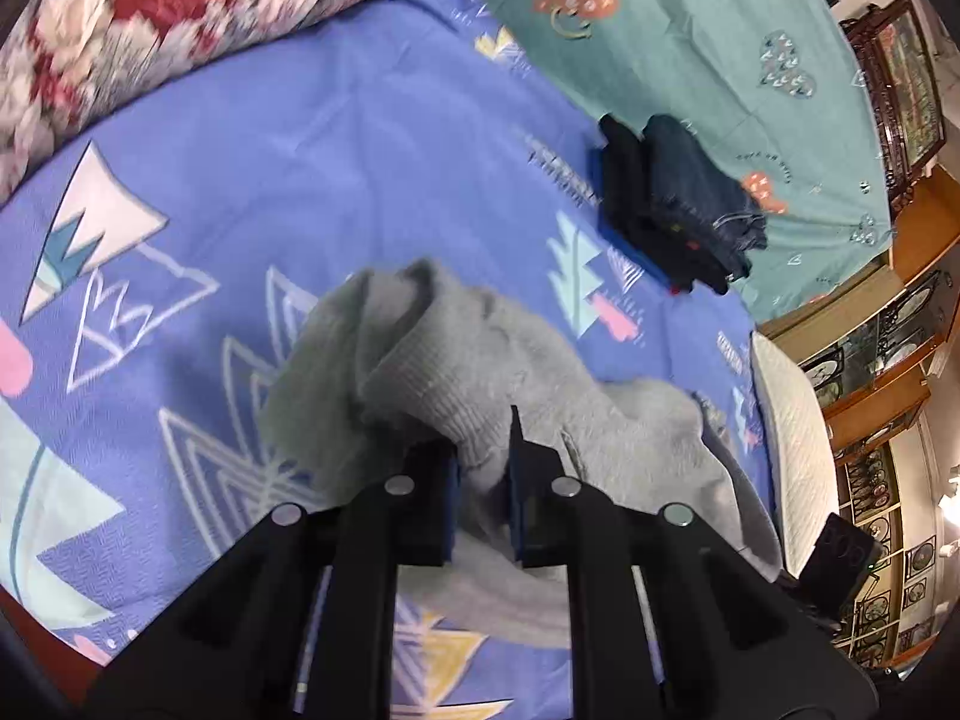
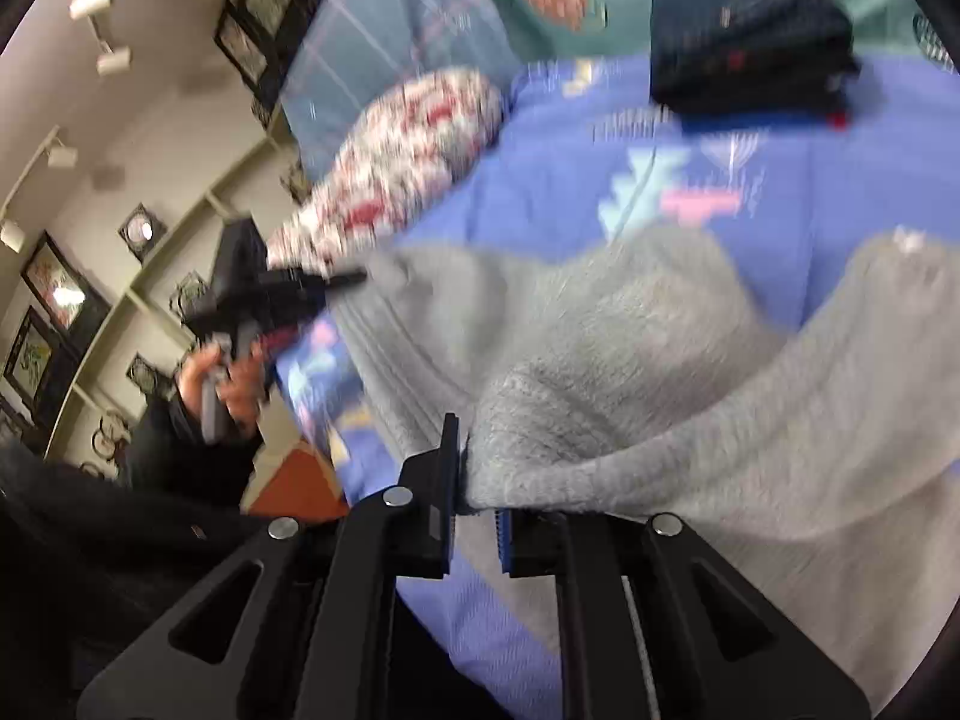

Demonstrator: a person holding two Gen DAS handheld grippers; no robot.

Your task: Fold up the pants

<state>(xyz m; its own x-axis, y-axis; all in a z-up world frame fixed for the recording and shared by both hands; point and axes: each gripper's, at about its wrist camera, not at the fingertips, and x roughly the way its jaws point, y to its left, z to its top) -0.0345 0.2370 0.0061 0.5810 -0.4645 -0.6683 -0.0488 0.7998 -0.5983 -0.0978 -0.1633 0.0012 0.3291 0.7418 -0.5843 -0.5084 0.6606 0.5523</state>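
Grey knit pants (image 1: 480,360) lie bunched on a blue patterned bedsheet (image 1: 300,180). My left gripper (image 1: 483,480) is shut on a ribbed edge of the pants and holds it off the bed. In the right wrist view the same grey pants (image 2: 630,372) hang spread across the frame. My right gripper (image 2: 474,480) is shut on a thick edge of them. The left gripper (image 2: 288,294) shows there at the left, held by a hand, gripping the pants' far corner.
A stack of folded dark clothes (image 1: 678,198) sits farther back on the bed, where a teal sheet (image 1: 690,30) begins. A floral pillow (image 1: 150,18) lies at the far left. The mattress edge (image 1: 792,438) and wooden display cabinets (image 1: 888,372) are at the right.
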